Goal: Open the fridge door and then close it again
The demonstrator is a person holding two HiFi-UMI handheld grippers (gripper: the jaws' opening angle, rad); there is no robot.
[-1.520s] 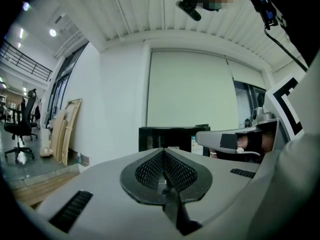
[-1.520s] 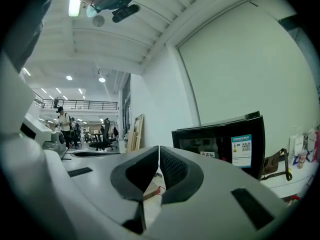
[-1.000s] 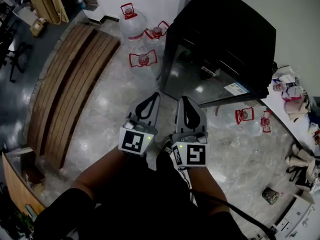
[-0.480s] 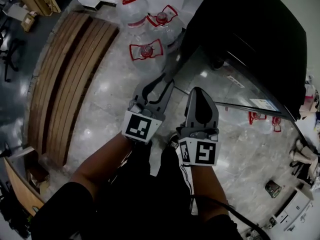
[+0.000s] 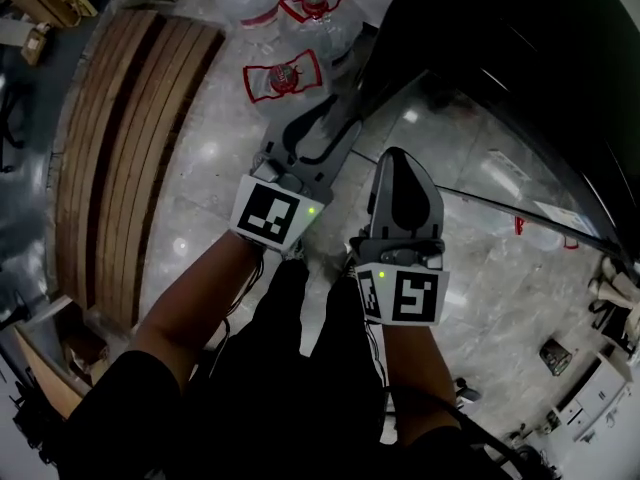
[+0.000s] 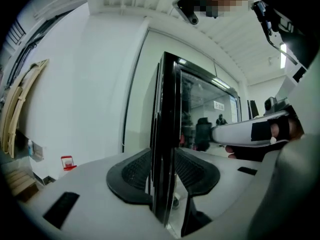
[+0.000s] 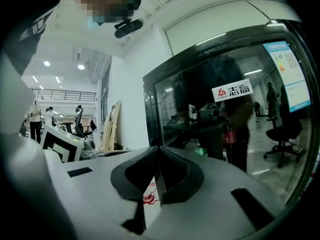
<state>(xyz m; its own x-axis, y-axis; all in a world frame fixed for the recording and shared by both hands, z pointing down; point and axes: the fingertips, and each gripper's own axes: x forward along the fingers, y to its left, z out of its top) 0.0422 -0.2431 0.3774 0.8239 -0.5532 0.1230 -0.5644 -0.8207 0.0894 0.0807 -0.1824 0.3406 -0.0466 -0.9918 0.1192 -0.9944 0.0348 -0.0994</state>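
Fridge [image 5: 520, 48] ahead of both grippers in head view, left gripper [image 5: 343, 103] at its door edge [image 5: 372, 78], right gripper [image 5: 402, 163] just short of its glass, left gripper view, jaws apart, just been opening, door edge [image 6: 167, 109] upright between them, right gripper view, jaws together, fridge glass just beyond.

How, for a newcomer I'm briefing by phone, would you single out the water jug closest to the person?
Find the black glass-door fridge. Clear jugs with red handles cluster on the floor at its left corner. Yours is the front jug, nearest the person.
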